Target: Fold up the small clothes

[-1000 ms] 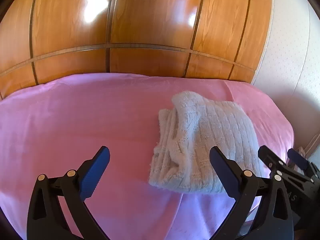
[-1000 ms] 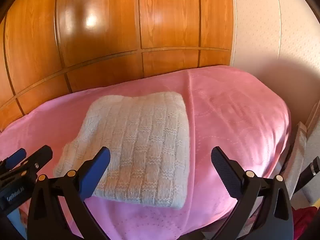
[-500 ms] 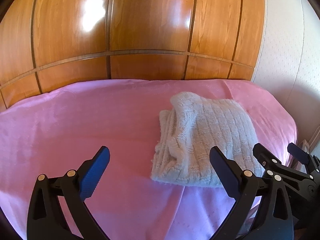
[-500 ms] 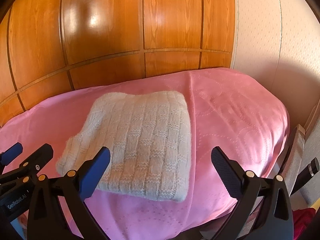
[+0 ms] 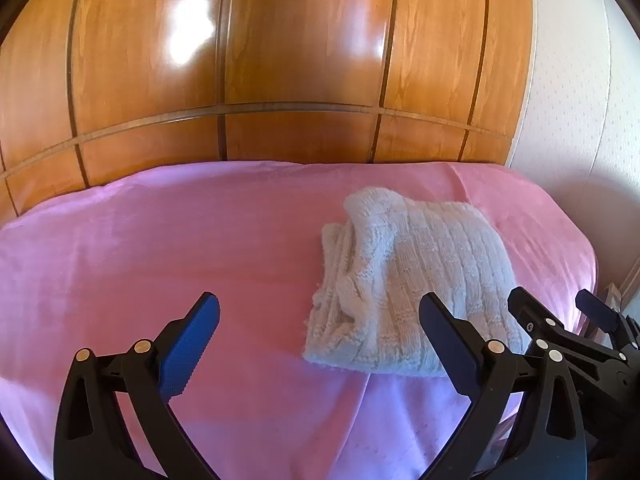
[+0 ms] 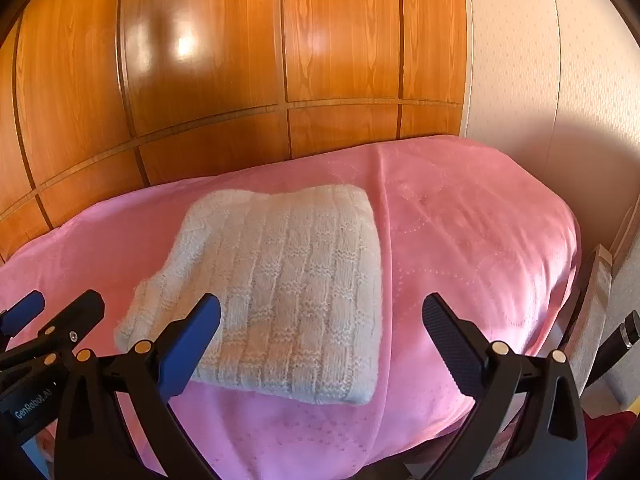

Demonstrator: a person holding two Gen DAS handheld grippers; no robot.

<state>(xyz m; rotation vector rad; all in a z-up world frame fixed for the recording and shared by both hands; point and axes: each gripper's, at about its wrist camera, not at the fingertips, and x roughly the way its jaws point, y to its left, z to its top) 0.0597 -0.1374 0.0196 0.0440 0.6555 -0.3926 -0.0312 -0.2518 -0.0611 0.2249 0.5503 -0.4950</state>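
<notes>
Garment: a white knitted piece, folded into a thick rectangle, lies on the pink blanket, toward its right half in the left wrist view.
Open edges: stacked layers show on the garment's left side.
Left gripper: jaws spread wide, holding nothing, above the blanket just left of the garment.
Right gripper: jaws wide apart, empty, over the garment's near edge.
Backdrop: glossy wooden panels behind the bed; pale wall at right.
</notes>
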